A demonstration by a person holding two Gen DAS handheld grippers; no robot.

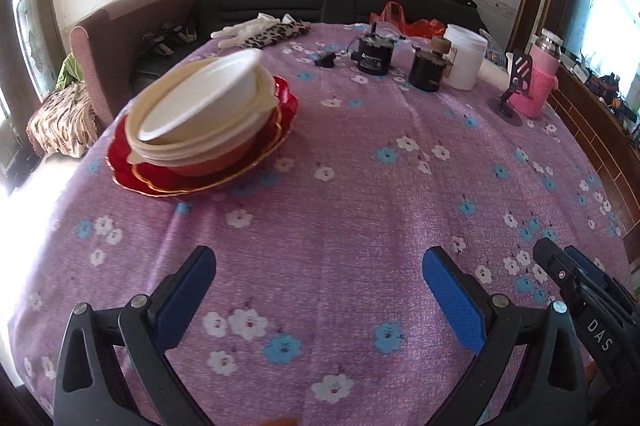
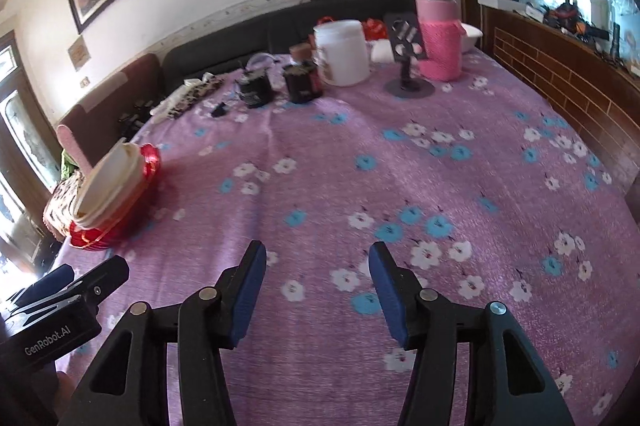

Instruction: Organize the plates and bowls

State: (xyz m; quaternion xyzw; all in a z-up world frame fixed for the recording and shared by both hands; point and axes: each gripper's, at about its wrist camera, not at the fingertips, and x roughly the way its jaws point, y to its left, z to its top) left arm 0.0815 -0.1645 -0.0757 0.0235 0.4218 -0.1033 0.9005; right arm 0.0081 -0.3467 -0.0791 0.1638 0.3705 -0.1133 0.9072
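Note:
A stack of cream bowls (image 1: 200, 106) sits on an orange bowl on red scalloped plates (image 1: 160, 178) at the table's left side. The stack also shows in the right wrist view (image 2: 112, 186) at the left edge. My left gripper (image 1: 320, 266) is open and empty, low over the purple floral cloth, well short of the stack. My right gripper (image 2: 316, 258) is open and empty, beside the left one. The right gripper shows at the right edge of the left wrist view (image 1: 568, 278). The left gripper shows at lower left in the right wrist view (image 2: 80, 286).
At the table's far side stand two black canisters (image 1: 376, 54), a white tub (image 1: 464, 58), a pink flask (image 1: 540, 78) and a black stand (image 1: 512, 94). A leopard cloth and gloves (image 1: 264, 30) lie at the back. A sofa and armchair (image 1: 120, 38) sit behind.

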